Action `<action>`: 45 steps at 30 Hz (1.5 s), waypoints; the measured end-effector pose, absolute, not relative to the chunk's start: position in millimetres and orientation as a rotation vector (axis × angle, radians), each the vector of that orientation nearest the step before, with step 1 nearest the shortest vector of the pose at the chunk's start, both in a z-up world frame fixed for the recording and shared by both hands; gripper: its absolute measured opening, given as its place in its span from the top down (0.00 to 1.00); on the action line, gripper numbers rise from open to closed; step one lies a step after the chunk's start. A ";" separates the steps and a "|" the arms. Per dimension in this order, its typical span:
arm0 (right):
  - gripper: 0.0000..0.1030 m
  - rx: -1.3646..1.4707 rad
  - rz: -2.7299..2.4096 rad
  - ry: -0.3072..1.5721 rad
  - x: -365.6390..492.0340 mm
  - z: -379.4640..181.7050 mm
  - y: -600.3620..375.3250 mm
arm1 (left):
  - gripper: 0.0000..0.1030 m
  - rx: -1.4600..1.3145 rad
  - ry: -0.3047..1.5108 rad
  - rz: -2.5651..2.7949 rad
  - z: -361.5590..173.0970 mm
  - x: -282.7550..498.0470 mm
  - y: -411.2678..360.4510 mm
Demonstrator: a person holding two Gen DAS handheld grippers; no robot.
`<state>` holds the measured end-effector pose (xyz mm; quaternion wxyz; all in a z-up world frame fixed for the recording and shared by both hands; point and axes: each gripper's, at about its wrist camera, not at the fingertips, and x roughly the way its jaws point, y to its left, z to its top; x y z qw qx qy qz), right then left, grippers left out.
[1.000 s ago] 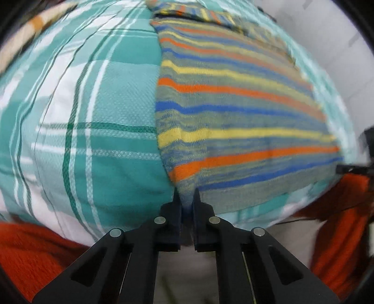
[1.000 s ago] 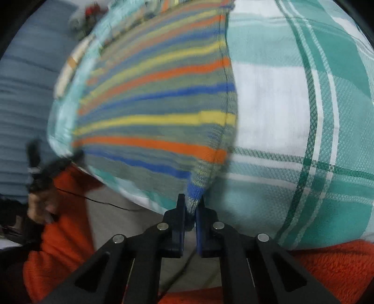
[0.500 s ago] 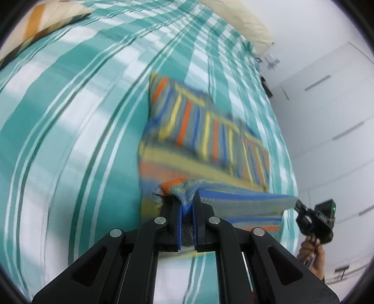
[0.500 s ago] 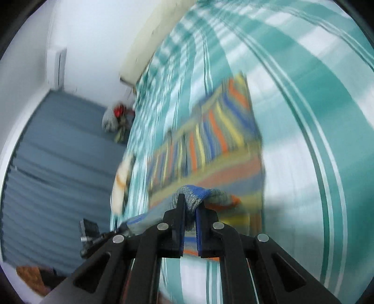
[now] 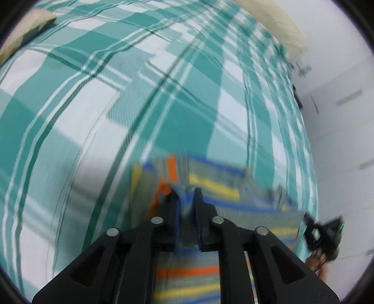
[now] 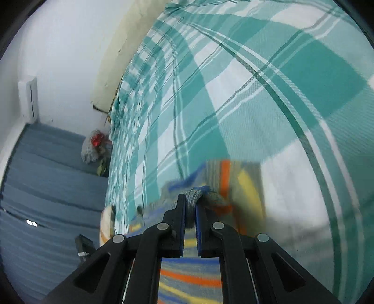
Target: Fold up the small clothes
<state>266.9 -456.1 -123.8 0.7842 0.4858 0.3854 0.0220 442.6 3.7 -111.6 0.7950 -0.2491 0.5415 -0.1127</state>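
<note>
Your left gripper (image 5: 186, 196) points down at the bed (image 5: 98, 121), and its jaws are opening. A fold of the striped knit garment (image 5: 217, 187) sits between the fingers (image 5: 174, 205), but the picture is too blurred to show any pad pressing on it, so the cloth looks let go there. Your right gripper (image 6: 190, 203) is clenched on a bunched edge of the same garment (image 6: 233, 187); the grey knit bulges up between the two fingers (image 6: 181, 208) and over their tips.

The garment lies on the teal-and-white checked bedsheet (image 6: 268, 98), close under both grippers. Its orange, yellow and blue stripes run across the part seen beneath your left gripper, and a layer with upright stripes shows just beyond the fingertips in both views. More of the cloth runs back under each gripper toward you.

In the left wrist view, your right gripper (image 5: 323, 236) appears at the garment's far right edge, with a bit of hand (image 5: 314, 265) below it. A cream pillow (image 5: 275, 21) lies at the head of the bed, and blue curtains (image 6: 46, 187) hang beside the bed in the right wrist view.
</note>
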 end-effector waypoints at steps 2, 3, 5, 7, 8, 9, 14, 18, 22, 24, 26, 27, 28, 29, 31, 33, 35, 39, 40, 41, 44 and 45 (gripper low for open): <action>0.84 1.092 -0.010 0.778 269.7 -133.5 -467.2 | 0.50 -0.577 1.114 -0.177 -110.1 453.8 13.9; 0.74 1.114 -0.047 0.757 269.4 -136.9 -472.9 | 0.32 -0.590 1.093 -0.155 -107.6 454.9 18.7; 0.66 1.132 -0.078 0.732 268.6 -138.2 -479.4 | 0.28 -0.616 1.032 -0.123 -100.0 454.4 29.3; 0.66 1.083 -0.094 0.719 266.4 -129.7 -482.6 | 0.28 -0.599 1.015 -0.124 -94.5 449.2 35.1; 0.66 1.051 -0.093 0.716 264.2 -123.9 -483.1 | 0.28 -0.566 1.005 -0.124 -91.1 443.7 35.8; 0.66 1.012 -0.093 0.717 261.1 -116.9 -482.3 | 0.28 -0.512 0.994 -0.118 -85.9 433.1 35.1; 0.66 0.728 -0.045 0.755 237.5 -76.4 -452.4 | 0.28 -0.325 0.922 -0.240 -65.3 356.5 15.2; 0.66 0.480 0.150 0.815 202.7 -62.5 -387.6 | 0.47 -0.143 0.942 -0.392 -80.8 283.7 -19.5; 0.68 0.317 0.216 0.970 156.9 -103.8 -339.6 | 0.97 -0.017 1.138 -0.319 -138.2 246.9 -18.8; 0.77 0.252 0.121 1.079 136.9 -135.0 -338.2 | 0.98 -0.058 1.132 -0.308 -137.2 237.1 -7.3; 0.77 0.223 0.100 1.028 113.2 -129.6 -338.8 | 0.98 -0.067 1.131 -0.292 -128.0 229.1 -3.3; 0.76 0.225 0.086 1.031 107.4 -125.1 -338.1 | 0.97 -0.058 1.126 -0.272 -121.7 223.1 -3.6; 0.72 0.231 0.064 1.025 100.4 -118.7 -337.2 | 0.88 -0.052 1.122 -0.254 -118.6 218.3 -3.7; 0.68 0.226 0.040 1.008 92.0 -110.7 -335.3 | 0.78 -0.048 1.113 -0.230 -114.3 210.5 -2.5; 0.50 0.219 0.018 0.974 84.0 -99.7 -333.8 | 0.31 -0.071 1.050 -0.207 -105.1 186.4 4.9; 0.40 0.220 -0.006 0.932 64.5 -92.1 -331.3 | 0.19 -0.071 0.986 -0.171 -99.1 167.4 9.4; 0.39 0.237 -0.041 0.911 39.6 -91.1 -326.8 | 0.17 -0.060 0.951 -0.127 -100.3 147.5 14.9; 0.39 0.278 -0.086 0.919 8.6 -102.2 -322.0 | 0.16 -0.044 0.975 -0.058 -120.7 128.0 22.1; 0.39 0.281 -0.101 0.921 -2.1 -107.0 -320.1 | 0.16 -0.033 0.987 -0.046 -127.8 122.8 24.1; 0.39 0.282 -0.111 0.924 -8.0 -109.2 -317.7 | 0.16 -0.019 0.987 -0.041 -131.8 119.4 24.8; 0.38 0.264 -0.140 0.931 -20.2 -115.2 -311.4 | 0.11 0.042 0.971 -0.030 -138.0 112.0 18.5; 0.37 0.253 -0.147 0.930 -21.5 -115.6 -309.0 | 0.09 0.059 0.966 -0.029 -139.3 111.5 15.4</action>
